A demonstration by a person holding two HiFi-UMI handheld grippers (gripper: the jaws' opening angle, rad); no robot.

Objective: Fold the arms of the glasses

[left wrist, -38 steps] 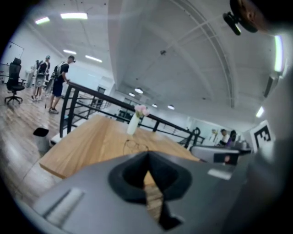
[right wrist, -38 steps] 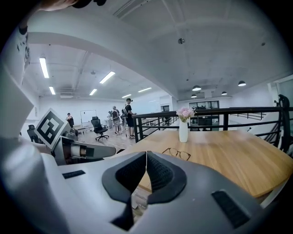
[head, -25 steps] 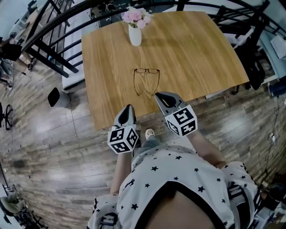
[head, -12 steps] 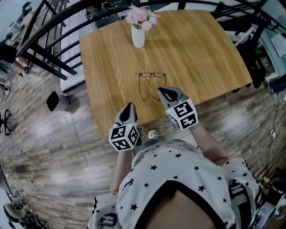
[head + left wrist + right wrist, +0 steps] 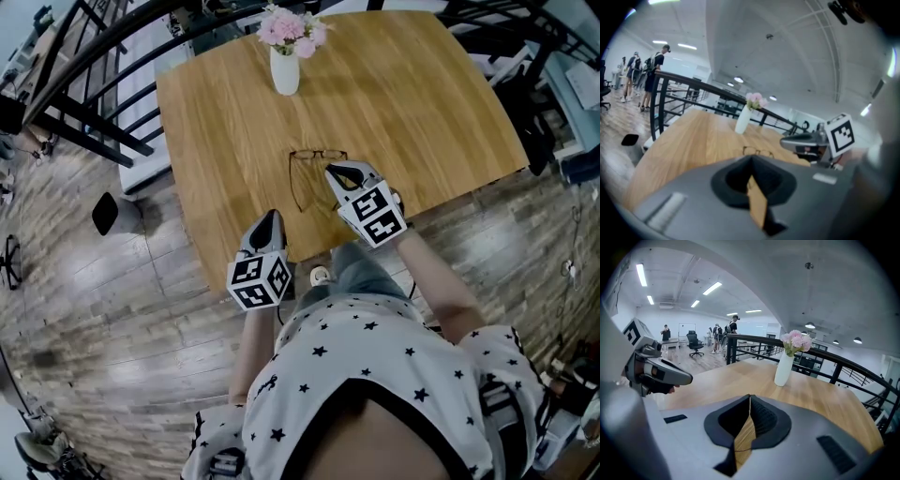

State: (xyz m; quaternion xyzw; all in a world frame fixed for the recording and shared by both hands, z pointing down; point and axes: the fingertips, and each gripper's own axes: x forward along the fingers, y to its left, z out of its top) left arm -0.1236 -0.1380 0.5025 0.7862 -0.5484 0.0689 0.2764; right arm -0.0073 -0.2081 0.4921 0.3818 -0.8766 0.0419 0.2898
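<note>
Thin dark-framed glasses [image 5: 305, 157] lie open on the wooden table [image 5: 225, 122], lenses away from me, arms pointing toward me. In the left gripper view the glasses [image 5: 757, 151] lie just ahead. My right gripper [image 5: 335, 170] is shut and empty, its tip over the glasses' right arm, which it mostly hides; I cannot tell if they touch. My left gripper [image 5: 273, 217] is shut and empty, over the table's near edge, left of and short of the glasses' left arm [image 5: 296, 192]. Each gripper view shows its own closed jaws and the other gripper beside it.
A white vase [image 5: 284, 70] with pink flowers stands at the table's far side, well behind the glasses. Black railings [image 5: 94, 112] run along the left and back of the table. The table's near edge [image 5: 281, 246] is under my left gripper. People stand far off.
Both grippers moved forward over the table. The right one went from the near edge to above the glasses' right arm; the left one edged up to the table's rim.
</note>
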